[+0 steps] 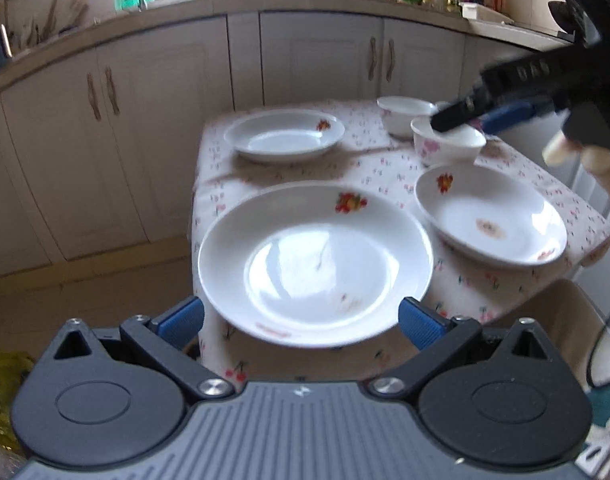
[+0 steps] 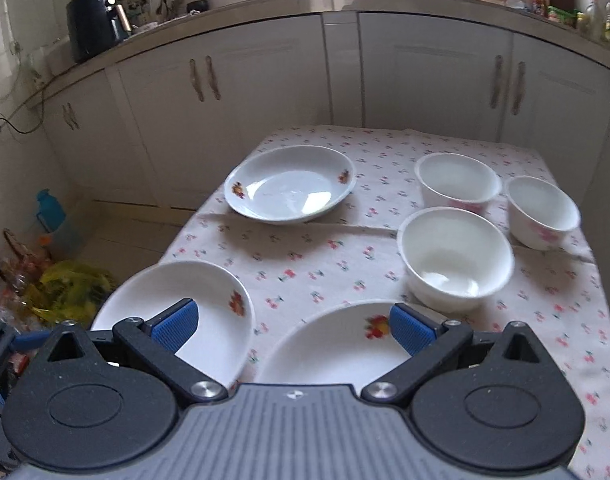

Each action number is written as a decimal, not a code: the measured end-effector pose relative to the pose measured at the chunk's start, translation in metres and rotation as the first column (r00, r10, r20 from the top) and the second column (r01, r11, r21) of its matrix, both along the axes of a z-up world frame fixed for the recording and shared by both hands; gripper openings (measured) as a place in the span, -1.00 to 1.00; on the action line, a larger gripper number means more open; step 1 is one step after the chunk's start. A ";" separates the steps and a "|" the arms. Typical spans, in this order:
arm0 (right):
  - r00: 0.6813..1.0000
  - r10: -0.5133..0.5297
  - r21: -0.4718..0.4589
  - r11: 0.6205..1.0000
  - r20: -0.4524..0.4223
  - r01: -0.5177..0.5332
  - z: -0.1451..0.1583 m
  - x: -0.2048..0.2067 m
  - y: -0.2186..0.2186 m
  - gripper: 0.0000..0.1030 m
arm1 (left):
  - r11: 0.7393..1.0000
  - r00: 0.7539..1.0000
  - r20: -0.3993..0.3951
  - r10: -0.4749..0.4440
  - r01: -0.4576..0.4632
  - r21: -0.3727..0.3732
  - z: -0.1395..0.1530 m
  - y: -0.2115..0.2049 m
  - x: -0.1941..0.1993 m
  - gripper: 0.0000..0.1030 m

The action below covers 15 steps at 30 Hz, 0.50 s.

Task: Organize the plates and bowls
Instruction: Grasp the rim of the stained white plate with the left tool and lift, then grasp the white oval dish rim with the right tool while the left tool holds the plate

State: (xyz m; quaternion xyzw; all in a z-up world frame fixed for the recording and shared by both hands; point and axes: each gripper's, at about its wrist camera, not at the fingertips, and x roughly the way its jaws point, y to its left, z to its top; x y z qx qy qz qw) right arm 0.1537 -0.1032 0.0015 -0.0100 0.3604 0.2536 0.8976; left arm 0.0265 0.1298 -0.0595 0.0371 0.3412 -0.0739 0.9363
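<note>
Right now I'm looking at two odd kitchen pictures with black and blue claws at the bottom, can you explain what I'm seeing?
Those claws are two hand-held grippers, one in each of a person's hands, each carrying a wide-angle camera that looks out along its fingers. One picture comes from the left gripper, the other from the right gripper. Both stand open and hold nothing. In the left view you can also see the right one reaching in over the bowls. On the table with its flowered cloth lie three white plates: a far plate, a near left plate and a near right plate. Three white bowls stand on the right.
</note>
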 end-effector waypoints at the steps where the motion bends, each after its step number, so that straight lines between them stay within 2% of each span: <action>1: 1.000 0.009 0.002 1.000 0.004 -0.009 0.000 0.003 0.003 1.00 | 1.000 1.000 -0.013 -0.007 0.007 -0.004 -0.004 0.003 0.001 0.99; 9: 0.994 0.089 0.001 0.996 -0.068 -0.089 -0.016 0.026 0.030 1.00 | 0.993 0.990 -0.074 -0.116 0.115 -0.027 -0.027 0.014 0.016 0.99; 15: 0.979 0.154 -0.016 0.987 -0.134 -0.157 -0.035 0.040 0.051 1.00 | 0.986 0.982 -0.082 -0.167 0.167 -0.014 -0.034 0.017 0.027 0.99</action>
